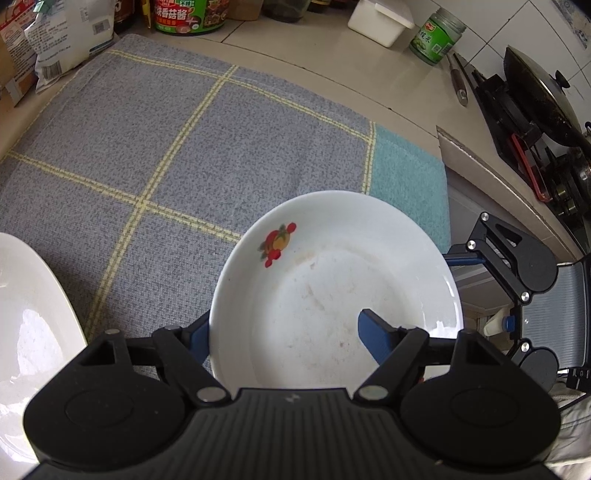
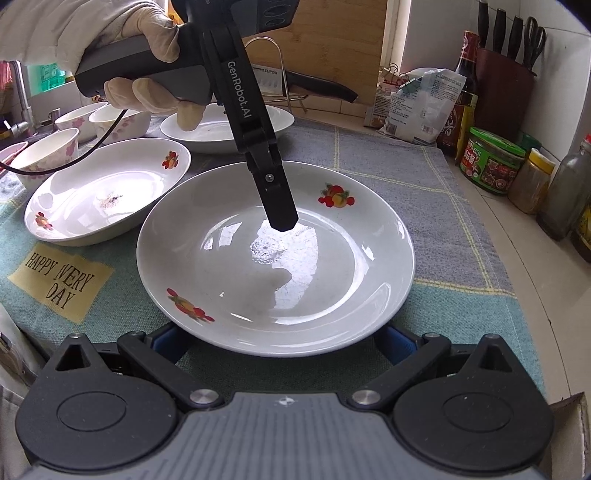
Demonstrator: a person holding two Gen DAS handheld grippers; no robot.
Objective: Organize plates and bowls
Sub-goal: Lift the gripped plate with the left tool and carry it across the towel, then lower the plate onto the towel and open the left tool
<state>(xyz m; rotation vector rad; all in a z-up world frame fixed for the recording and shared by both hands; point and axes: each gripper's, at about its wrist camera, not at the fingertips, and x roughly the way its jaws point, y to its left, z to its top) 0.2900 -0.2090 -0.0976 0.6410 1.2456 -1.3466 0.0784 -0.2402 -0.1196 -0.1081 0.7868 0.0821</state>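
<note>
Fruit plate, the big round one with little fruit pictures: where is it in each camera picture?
Left wrist view: the fruit plate sits low in the middle.
Right wrist view: the fruit plate fills the middle, on the checked cloth.
Shared landmark: the green sauce jar, at the top edge in the left wrist view and on the right in the right wrist view.

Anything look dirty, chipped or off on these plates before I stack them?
Yes: the oval dish left of the round plate has a dark speck of residue in its centre. The round plate shows faint brownish smears in the left wrist view. No chips visible.
</note>
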